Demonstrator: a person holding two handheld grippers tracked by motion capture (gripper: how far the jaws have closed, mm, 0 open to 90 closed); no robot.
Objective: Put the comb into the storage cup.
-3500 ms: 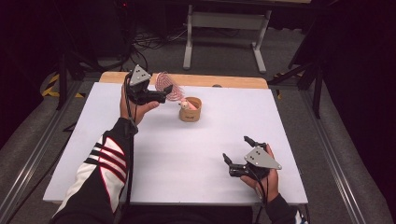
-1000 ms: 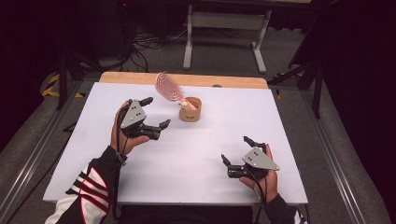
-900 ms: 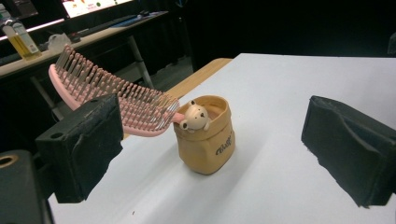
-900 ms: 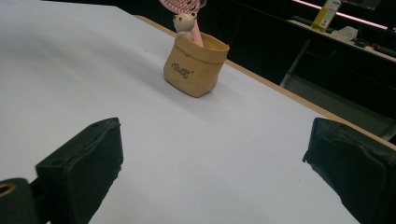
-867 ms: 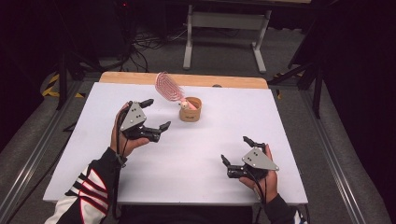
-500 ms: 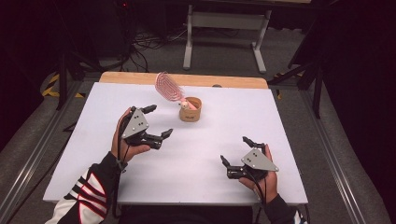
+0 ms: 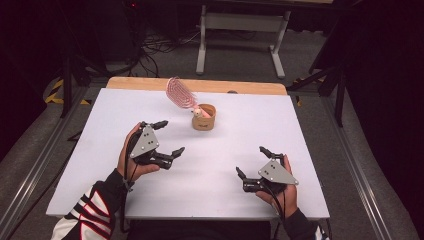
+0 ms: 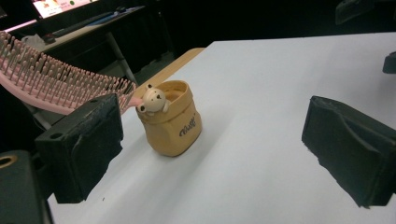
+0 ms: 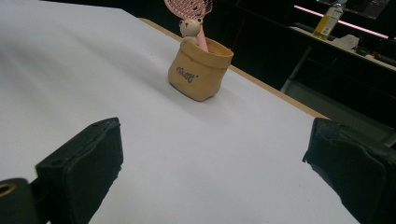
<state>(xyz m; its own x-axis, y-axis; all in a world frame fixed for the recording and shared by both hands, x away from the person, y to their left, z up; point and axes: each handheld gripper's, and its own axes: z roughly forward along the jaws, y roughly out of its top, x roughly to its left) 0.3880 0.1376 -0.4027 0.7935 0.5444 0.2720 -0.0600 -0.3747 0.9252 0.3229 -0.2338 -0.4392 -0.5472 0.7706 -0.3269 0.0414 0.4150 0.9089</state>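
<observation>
A small tan holder [image 7: 203,118] with a bear figure on its rim stands at the far middle of the white table [image 7: 90,165]. A pink hairbrush [image 7: 180,93] stands handle-down in it, its head leaning out to the far left. My left gripper [image 7: 169,137] is open and empty, held left of and nearer than the holder. In the left gripper view the holder [image 8: 170,123] and brush [image 8: 56,81] lie ahead between the apart jaws of my left gripper [image 8: 215,149]. My right gripper [image 7: 253,161] is open and empty near the front right; its own view shows the holder [image 9: 201,70] far ahead.
A wooden strip [image 7: 130,83] runs along the table's far edge. Beyond it stand a metal frame [image 7: 240,25] and floor cables [image 7: 155,42]. Rails [image 7: 30,185] flank the table on both sides.
My left gripper has drawn back from the brush head toward the near left and stays open. The brush stays standing in the holder. The right gripper has barely moved.
</observation>
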